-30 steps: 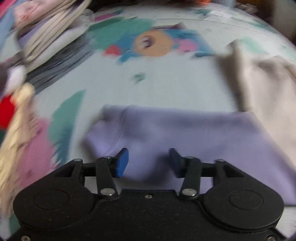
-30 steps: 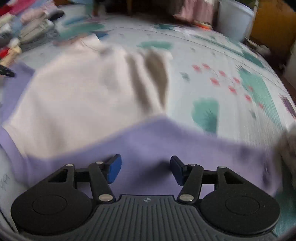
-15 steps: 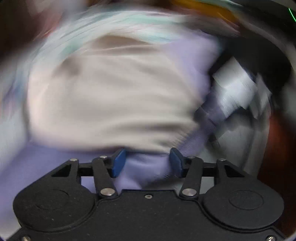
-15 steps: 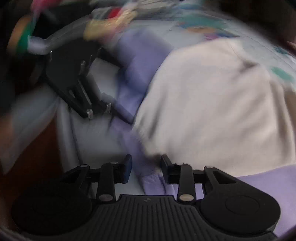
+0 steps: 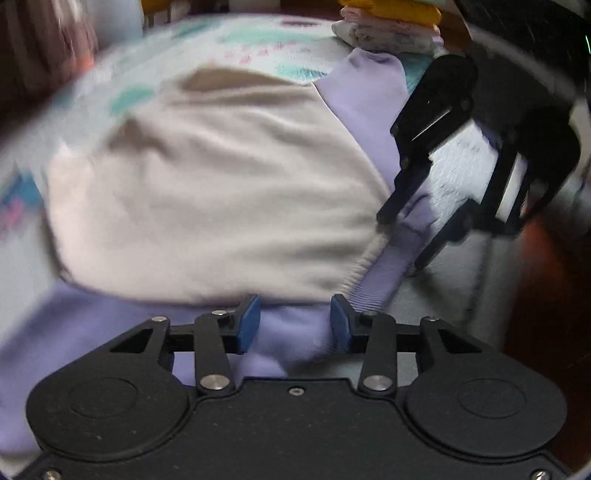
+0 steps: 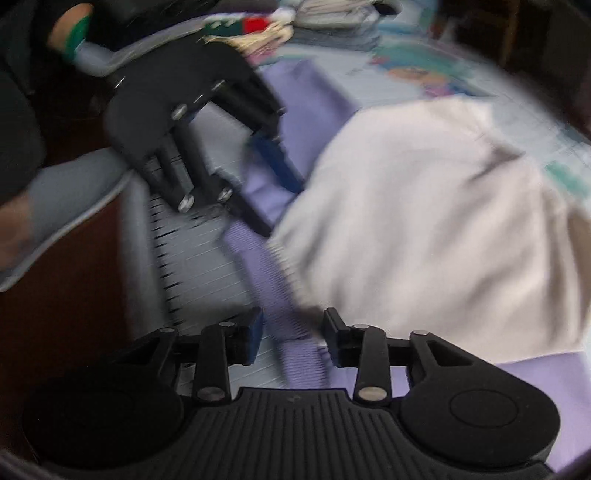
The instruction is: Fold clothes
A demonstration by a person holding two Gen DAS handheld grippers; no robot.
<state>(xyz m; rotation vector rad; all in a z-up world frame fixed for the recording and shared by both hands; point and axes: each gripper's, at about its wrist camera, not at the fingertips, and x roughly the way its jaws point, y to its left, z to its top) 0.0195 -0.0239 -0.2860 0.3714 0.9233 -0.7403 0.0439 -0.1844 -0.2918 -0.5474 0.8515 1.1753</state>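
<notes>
A lavender garment (image 5: pixel 362 96) lies on the patterned mat with a cream garment (image 5: pixel 207 177) on top of it. My left gripper (image 5: pixel 294 325) is open with lavender fabric between its blue pads at the near hem. My right gripper (image 6: pixel 293 338) is open over the ribbed lavender hem (image 6: pixel 291 332). Each gripper faces the other: the right one shows in the left wrist view (image 5: pixel 410 240), the left one in the right wrist view (image 6: pixel 266 188), both at the garment's edge. The cream garment (image 6: pixel 424 221) fills the right of that view.
A stack of folded clothes (image 5: pixel 388 26) sits at the far edge of the mat (image 5: pixel 229 40). Another pile of clothes (image 6: pixel 288 22) lies beyond the left gripper. The mat's near edge and a dark floor (image 6: pixel 74 295) are close by. The person's sleeve (image 6: pixel 55 206) is at left.
Both grippers swung round from facing across the mat to facing each other along the garment's near hem. The views are blurred with motion. Both stay open.
</notes>
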